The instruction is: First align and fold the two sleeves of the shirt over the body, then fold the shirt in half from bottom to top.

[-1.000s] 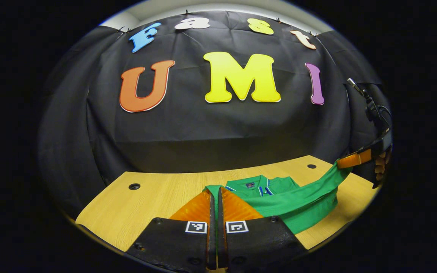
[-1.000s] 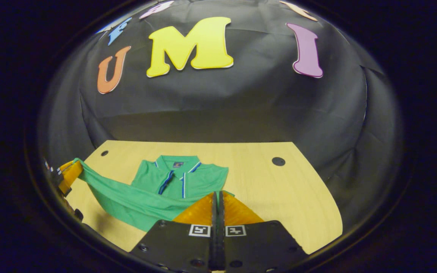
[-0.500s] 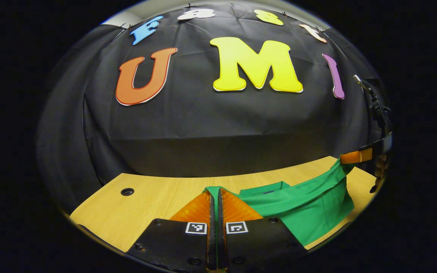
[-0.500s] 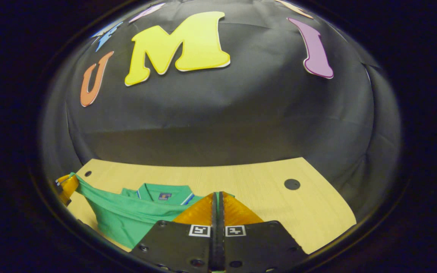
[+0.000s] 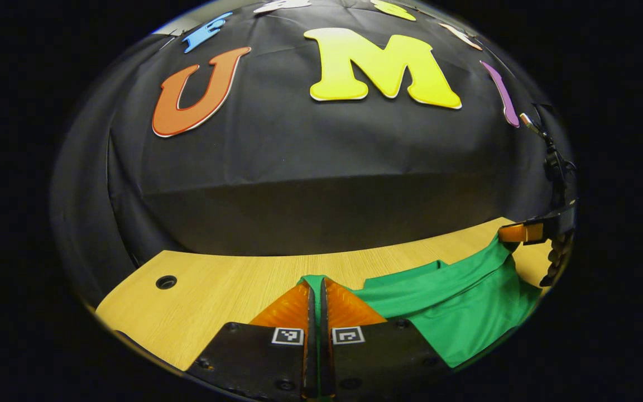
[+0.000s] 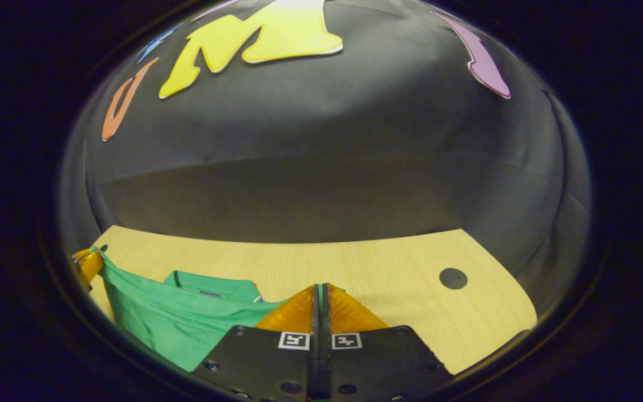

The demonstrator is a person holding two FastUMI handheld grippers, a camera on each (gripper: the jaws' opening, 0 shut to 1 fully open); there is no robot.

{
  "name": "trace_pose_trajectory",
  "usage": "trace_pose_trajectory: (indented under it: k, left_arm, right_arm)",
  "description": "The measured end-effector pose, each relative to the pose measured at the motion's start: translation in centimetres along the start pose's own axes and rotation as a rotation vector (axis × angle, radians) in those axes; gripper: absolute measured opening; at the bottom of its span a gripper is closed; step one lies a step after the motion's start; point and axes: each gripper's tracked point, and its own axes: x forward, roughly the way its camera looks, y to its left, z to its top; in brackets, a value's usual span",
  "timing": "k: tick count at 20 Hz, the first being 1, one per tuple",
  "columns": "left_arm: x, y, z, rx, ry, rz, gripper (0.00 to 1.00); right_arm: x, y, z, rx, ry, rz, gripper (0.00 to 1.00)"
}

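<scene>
Green shirt (image 5: 455, 312) on the worktop (image 5: 226, 290), bottom hem lifted and stretched taut, collar (image 6: 210, 282) partly covered.

Both grippers (image 5: 314, 287) (image 6: 320, 290) clamped, raised

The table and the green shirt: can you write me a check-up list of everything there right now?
Surface: wooden table with round dark holes.
Job's things: green shirt, its edge lifted off the table between the two grippers; collar partly hidden.
Clutter: nothing seen.
Grippers: left gripper shut on the shirt; right gripper shut on the shirt too.
Cables: a dark cable above the right gripper in the left gripper view.
Surroundings: black cloth wall.
</scene>
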Motion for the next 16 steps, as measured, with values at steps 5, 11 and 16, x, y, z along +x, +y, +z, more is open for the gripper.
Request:
trace_pose_trajectory:
  k: [5,11,16]
  left_arm:
    - [1.2,-0.1,-1.2,0.055,0.024,-0.018,0.06]
    - [-1.0,-0.8,-2.1,-0.027,0.093,-0.024,0.85]
    - [-5.2,0.5,-1.6,-0.183,0.089,0.005,0.99]
  right_arm:
    - [1.1,0.0,-0.6,-0.062,0.022,-0.002,0.0]
    - [-2.3,0.6,-1.8,-0.002,0.097,0.071,0.49]
    - [-8.3,-0.3,-1.9,-0.088,0.072,0.029,0.95]
